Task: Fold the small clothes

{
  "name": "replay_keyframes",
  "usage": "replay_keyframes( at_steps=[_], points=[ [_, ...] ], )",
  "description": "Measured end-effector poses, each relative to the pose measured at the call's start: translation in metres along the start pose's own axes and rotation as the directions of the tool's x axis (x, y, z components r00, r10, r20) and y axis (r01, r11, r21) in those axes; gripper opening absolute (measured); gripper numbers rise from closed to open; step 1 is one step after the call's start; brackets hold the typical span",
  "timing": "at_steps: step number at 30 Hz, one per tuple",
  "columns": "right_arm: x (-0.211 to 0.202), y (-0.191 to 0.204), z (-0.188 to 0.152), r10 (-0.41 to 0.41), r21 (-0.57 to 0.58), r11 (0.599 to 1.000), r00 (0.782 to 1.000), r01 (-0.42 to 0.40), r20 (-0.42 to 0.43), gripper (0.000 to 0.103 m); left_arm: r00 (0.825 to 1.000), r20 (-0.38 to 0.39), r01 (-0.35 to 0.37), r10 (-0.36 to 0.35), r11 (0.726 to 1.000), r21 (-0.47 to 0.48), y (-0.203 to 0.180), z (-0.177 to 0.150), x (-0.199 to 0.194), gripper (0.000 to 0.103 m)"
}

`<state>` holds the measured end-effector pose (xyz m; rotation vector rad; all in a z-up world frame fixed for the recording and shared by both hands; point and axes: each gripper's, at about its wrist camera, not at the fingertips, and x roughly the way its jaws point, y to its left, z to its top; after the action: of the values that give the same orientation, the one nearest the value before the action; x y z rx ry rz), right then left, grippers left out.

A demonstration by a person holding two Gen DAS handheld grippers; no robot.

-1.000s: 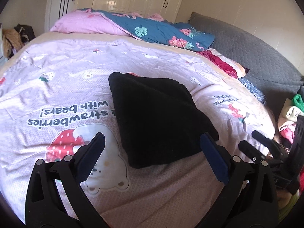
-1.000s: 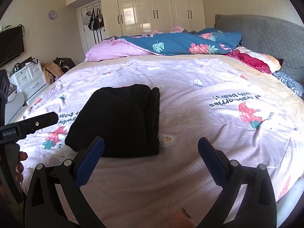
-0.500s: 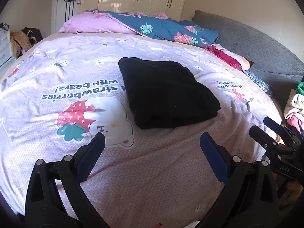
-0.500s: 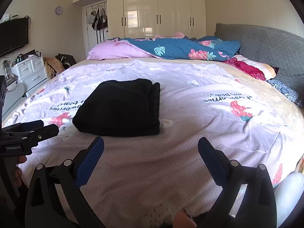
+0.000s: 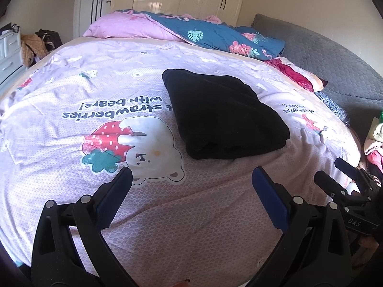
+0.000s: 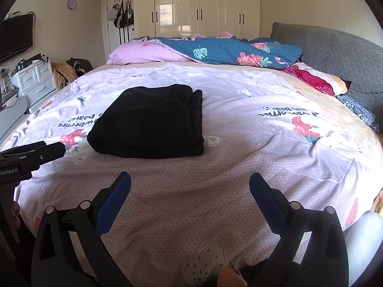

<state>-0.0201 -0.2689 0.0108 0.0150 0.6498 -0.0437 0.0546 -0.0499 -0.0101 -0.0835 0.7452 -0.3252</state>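
Note:
A black garment (image 5: 222,114) lies folded into a thick rectangle on the pink strawberry-and-bear bedspread (image 5: 119,76). The right wrist view shows the same black garment (image 6: 153,124) left of centre. My left gripper (image 5: 191,178) hovers open over the near edge of the bed, well short of the garment, nothing between its blue pads. My right gripper (image 6: 190,178) is open too, also back from the garment and empty. The right gripper's fingers (image 5: 344,179) show at the right edge of the left wrist view; the left gripper's fingers (image 6: 36,154) show at the left edge of the right one.
A blue floral duvet (image 6: 227,50) and pink pillow (image 6: 143,52) lie at the far side of the bed. A grey padded headboard (image 6: 335,55) runs along the right. White drawers (image 6: 36,76) stand left. A heap of clothes (image 5: 375,141) sits off the bed's right.
Both grippers have pulled back from the folded black garment toward the near edge of the bed, and it now lies farther off. Both stayed open and empty.

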Motion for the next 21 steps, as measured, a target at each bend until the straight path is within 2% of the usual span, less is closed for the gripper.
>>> replay_keyframes(
  at_steps=[21],
  points=[
    [0.0059, -0.0013, -0.0019, -0.009, 0.005, 1.0, 1.0, 0.009, -0.015, 0.099, 1.0, -0.01, -0.022, 0.022, 1.0, -0.013, 0.004, 0.0012, 0.0017, 0.094]
  ],
)
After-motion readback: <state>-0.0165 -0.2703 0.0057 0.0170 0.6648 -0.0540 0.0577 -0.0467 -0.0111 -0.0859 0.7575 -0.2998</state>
